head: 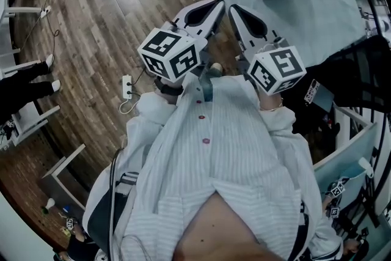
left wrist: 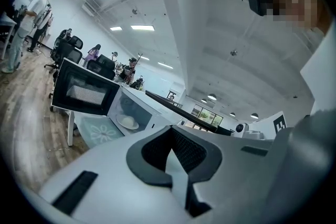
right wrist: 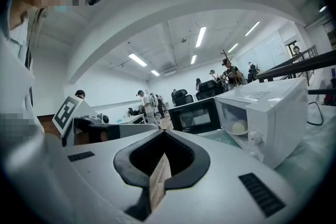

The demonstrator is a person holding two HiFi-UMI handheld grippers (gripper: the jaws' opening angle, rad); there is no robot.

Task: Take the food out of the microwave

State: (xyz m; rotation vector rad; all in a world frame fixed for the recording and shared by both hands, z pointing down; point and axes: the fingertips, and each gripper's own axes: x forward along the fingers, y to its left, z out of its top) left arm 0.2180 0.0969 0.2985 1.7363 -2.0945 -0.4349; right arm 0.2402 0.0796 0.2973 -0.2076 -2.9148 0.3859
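Note:
A white microwave (right wrist: 268, 113) stands on a table with its dark door (right wrist: 197, 115) swung open. Inside it a pale round food item (right wrist: 240, 127) rests on a plate. The left gripper view shows the same open door (left wrist: 86, 93) and the plate with the food (left wrist: 127, 122) in the cavity. My left gripper (left wrist: 173, 157) is shut with nothing in it, well short of the microwave. My right gripper (right wrist: 160, 173) is shut and empty too. In the head view both grippers, left (head: 217, 4) and right (head: 234, 9), are held side by side in front of my chest, pointing toward the table.
A teal patterned cloth (head: 293, 15) covers the table. A power strip (head: 127, 85) lies on the wooden floor at the left. White frames (head: 61, 171) stand at the lower left. Several people and office chairs (left wrist: 65, 50) are farther back in the room.

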